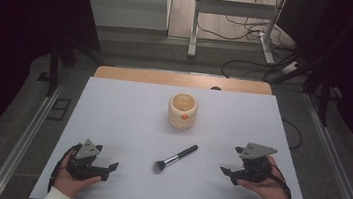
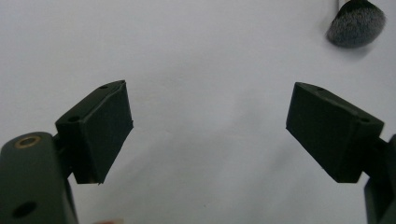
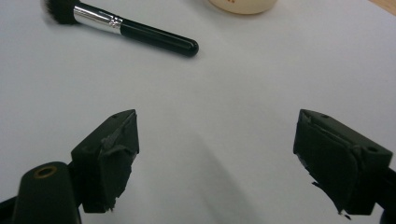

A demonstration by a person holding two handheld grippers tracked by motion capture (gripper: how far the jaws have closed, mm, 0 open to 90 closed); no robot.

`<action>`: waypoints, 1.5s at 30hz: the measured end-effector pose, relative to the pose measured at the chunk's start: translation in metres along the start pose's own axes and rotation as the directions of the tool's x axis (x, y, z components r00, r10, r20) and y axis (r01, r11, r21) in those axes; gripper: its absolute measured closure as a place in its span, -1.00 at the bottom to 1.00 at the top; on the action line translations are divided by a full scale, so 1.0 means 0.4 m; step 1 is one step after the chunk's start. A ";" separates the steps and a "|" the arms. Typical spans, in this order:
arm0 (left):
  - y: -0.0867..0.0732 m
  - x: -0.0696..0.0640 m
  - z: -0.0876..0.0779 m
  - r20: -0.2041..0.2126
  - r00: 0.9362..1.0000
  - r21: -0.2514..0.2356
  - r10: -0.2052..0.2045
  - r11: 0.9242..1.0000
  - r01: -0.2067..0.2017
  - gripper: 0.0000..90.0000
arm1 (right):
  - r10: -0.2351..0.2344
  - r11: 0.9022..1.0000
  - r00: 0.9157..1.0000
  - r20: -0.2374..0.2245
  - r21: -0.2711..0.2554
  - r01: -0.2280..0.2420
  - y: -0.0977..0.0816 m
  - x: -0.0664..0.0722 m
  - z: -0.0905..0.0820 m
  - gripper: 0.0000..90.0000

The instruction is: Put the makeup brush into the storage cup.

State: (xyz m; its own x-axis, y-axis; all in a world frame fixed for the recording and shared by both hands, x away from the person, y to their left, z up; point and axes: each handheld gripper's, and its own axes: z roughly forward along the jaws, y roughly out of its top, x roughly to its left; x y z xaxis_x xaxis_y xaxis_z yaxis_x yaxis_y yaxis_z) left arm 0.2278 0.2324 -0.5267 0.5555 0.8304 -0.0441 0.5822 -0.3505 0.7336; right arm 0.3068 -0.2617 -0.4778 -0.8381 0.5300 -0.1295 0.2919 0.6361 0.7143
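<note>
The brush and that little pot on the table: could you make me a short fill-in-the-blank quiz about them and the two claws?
1. The brush lies flat on the white table, between the left claw and the ____ claw.
2. The cream pot stands ____ from the person than the brush.
3. The jaws of both claws are ____.
4. The brush's handle is coloured ____.

Missing words: right; farther; open; black

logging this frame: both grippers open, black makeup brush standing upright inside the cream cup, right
Not quite. The black-handled makeup brush with a silver ferrule lies flat on the white table, apart from the round cream cup, as the high view shows. Both grippers are open.
</note>
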 end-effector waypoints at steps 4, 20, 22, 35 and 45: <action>-0.002 -0.004 -0.001 0.000 1.000 0.003 0.006 1.000 -0.006 -0.67 | -0.023 1.000 1.000 -0.016 0.014 0.023 0.019 -0.004 0.010 -0.66; 0.012 -0.005 0.004 0.016 1.000 -0.006 0.017 1.000 -0.017 -0.67 | -0.129 0.990 0.990 -0.065 0.047 0.132 0.105 -0.006 0.048 -0.63; 0.013 -0.005 0.003 0.015 1.000 -0.010 0.021 1.000 -0.021 -0.67 | -0.141 0.989 0.988 -0.061 0.039 0.144 0.121 -0.007 0.050 -0.62; 0.011 -0.006 -0.005 0.010 1.000 -0.013 0.026 1.000 -0.026 -0.67 | -0.225 0.972 0.966 -0.127 0.042 0.232 0.195 0.010 0.094 -0.61; 0.009 -0.006 -0.008 -0.009 1.000 -0.006 0.021 1.000 -0.021 -0.67 | -0.276 0.955 0.943 -0.185 0.055 0.291 0.219 0.032 0.122 -0.62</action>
State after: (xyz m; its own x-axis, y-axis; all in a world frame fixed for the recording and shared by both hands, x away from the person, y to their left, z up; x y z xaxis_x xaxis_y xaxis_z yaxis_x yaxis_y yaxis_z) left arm 0.2266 0.2304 -0.5220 0.5622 0.8267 -0.0229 0.5669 -0.3650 0.7385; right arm 0.3440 -0.1719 -0.4505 -0.9564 0.2200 -0.1921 0.0604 0.7926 0.6067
